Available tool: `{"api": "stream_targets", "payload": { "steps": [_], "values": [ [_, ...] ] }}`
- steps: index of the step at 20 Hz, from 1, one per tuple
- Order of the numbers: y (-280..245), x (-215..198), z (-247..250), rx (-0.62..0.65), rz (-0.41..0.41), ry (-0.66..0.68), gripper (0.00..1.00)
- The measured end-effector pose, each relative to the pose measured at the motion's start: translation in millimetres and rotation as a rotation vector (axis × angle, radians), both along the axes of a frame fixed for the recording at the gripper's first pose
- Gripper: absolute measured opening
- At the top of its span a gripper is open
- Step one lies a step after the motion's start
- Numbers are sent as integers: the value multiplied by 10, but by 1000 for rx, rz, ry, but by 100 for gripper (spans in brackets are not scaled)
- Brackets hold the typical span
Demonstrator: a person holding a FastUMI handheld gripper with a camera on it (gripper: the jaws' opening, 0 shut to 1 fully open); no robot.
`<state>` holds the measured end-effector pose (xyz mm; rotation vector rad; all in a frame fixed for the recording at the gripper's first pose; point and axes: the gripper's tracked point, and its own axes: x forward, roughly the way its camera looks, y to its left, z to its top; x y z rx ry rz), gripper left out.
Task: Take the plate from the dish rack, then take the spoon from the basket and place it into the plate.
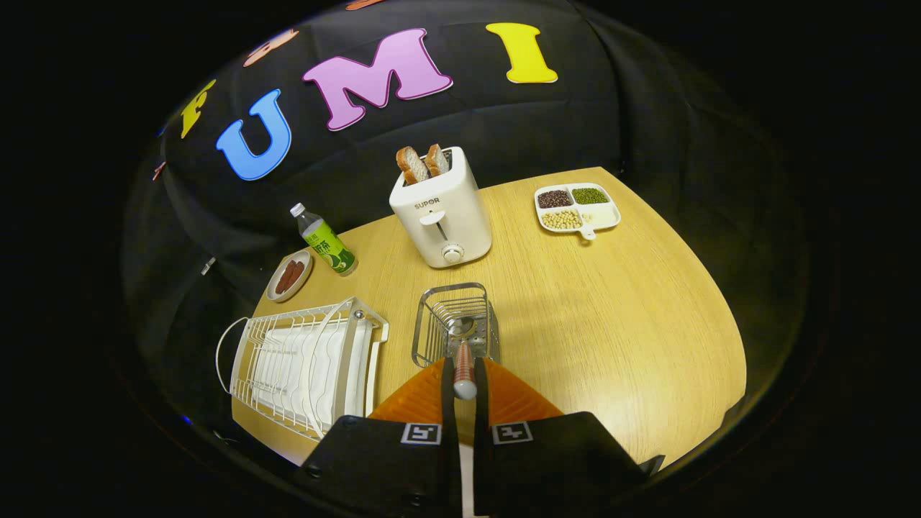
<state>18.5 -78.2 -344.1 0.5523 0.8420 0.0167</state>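
A spoon (463, 360) with a reddish handle and a silver end stands in the wire basket (452, 290) on the wooden table, its bowl down inside the basket. My gripper (464, 385) is shut on the spoon's handle, with one finger pressing on each side just above the basket's near rim. Left of the basket sits the white wire dish rack (302, 367) with a white tray under its wires. A thin white strip shows low between my fingers; I cannot tell what it is.
Beyond the basket stands a white toaster (442, 212) with two bread slices. A green-labelled bottle (325, 241) and a small dish of sausages (289, 275) lie far left. A divided tray of beans (577, 206) sits far right. Bare table (611, 324) spreads to the right.
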Motion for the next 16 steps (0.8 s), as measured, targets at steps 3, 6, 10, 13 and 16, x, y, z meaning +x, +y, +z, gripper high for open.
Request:
{"api": "stream_targets", "payload": {
  "steps": [3, 6, 10, 13, 16],
  "values": [
    [-96, -125, 312, 23, -21, -46, 11],
    [-115, -346, 690, 65, -18, -102, 11],
    [76, -784, 1034, 115, 45, -125, 11],
    [257, -1142, 1066, 133, 98, -101, 11],
    [451, -1480, 947, 159, 143, -60, 11]
  ]
}}
